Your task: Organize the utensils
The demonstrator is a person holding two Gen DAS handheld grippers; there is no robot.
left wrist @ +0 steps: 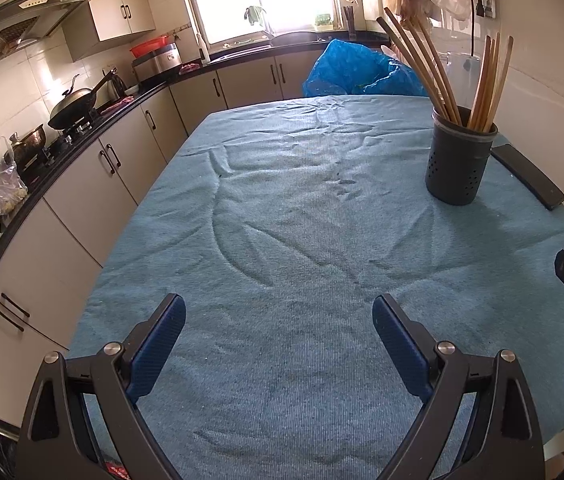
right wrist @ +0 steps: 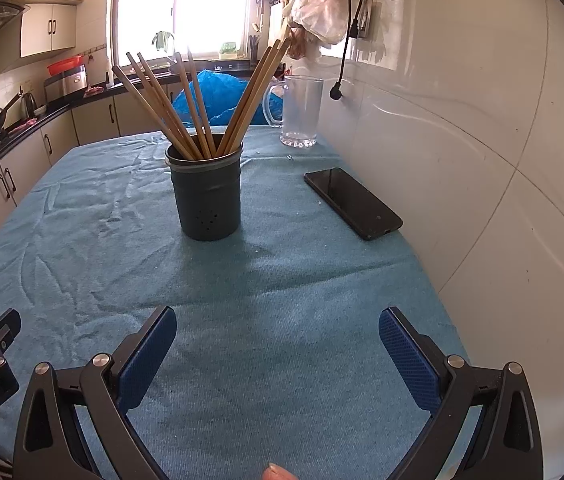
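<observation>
Already my jaws stood wide apart on both sides, and neither held anything. My left gripper [left wrist: 279, 322] hovered low over the blue cloth [left wrist: 301, 240] that covered the worktop, and my right gripper [right wrist: 278, 334] did the same nearer the tiled wall [right wrist: 481, 140]. The chopsticks [right wrist: 186, 104] stood in the dark holder [right wrist: 208, 196], fanned into two leaning bunches, well ahead of my right jaws and far off to the right of my left ones. I saw no loose utensil on the cloth, so I judged the sorting nearly done, or the step in hand to be tidying the fan. To do that well, I thought I should come in from above with the right, close on one stick near its upper end, and lift straight, because a sideways pull could tip the holder. A phone [right wrist: 353, 202] lay just right of the holder and a glass pitcher [right wrist: 299, 112] stood behind, so any swing had to stay clear of them.
</observation>
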